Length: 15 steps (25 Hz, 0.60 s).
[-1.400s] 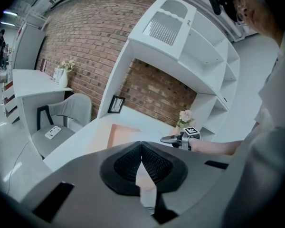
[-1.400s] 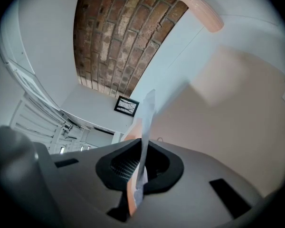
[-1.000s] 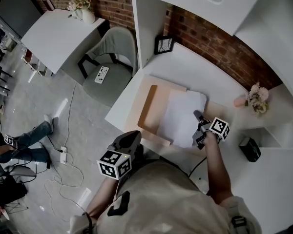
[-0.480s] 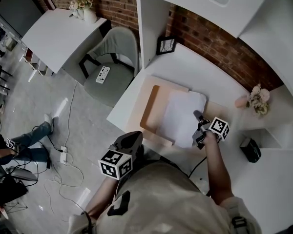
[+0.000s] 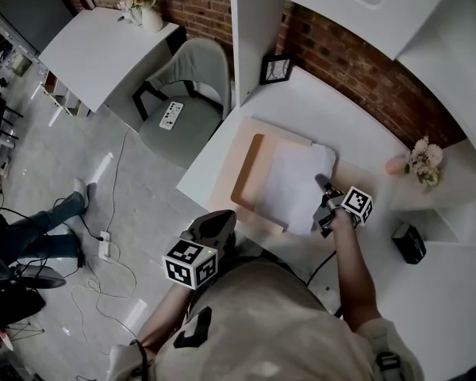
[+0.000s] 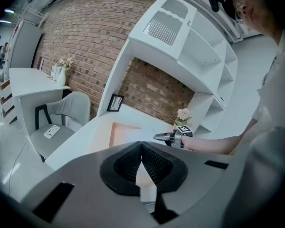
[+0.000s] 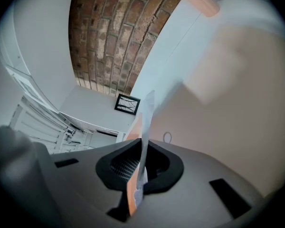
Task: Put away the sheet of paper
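- White tabletop (image 5: 333, 105), set against a brick wall (image 5: 357, 62).
- A pale peach mat (image 5: 239, 145) lies flat on it, bearing an orange folder (image 5: 248, 173) and a sheet of paper (image 5: 289, 177).
- A small picture frame (image 5: 275, 68) stands at the back corner.
- A pink vase (image 5: 395, 165) of flowers stands near the mat's right end.

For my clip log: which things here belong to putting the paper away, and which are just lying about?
Job: white sheet of paper; flat peach folder; right gripper holding the sheet.
Lying about: black picture frame; pink flower bunch; white remote control.
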### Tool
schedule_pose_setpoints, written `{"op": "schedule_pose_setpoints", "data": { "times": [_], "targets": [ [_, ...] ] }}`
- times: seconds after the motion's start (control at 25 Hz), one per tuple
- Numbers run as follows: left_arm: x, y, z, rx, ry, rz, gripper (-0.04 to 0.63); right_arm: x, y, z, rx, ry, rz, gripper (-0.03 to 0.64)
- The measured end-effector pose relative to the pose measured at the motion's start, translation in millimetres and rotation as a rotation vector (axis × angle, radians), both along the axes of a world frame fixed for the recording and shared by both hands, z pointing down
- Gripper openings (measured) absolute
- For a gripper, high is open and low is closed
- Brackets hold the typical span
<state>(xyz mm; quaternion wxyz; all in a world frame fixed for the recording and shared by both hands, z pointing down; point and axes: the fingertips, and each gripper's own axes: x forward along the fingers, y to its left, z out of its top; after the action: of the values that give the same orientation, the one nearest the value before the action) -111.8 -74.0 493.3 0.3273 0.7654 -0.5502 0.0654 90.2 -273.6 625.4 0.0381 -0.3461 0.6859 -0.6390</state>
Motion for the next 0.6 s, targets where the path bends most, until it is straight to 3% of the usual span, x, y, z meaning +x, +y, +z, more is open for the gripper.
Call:
{"op": "schedule_pose_setpoints", "data": {
  "times": [0.6],
  "targets": [
    [0.8, -2.8, 0.6, 0.004, 0.003, -0.001, 0.017, -8.2, 2.0, 12.5, -0.030, -0.011, 0.021, 0.028]
  ]
}}
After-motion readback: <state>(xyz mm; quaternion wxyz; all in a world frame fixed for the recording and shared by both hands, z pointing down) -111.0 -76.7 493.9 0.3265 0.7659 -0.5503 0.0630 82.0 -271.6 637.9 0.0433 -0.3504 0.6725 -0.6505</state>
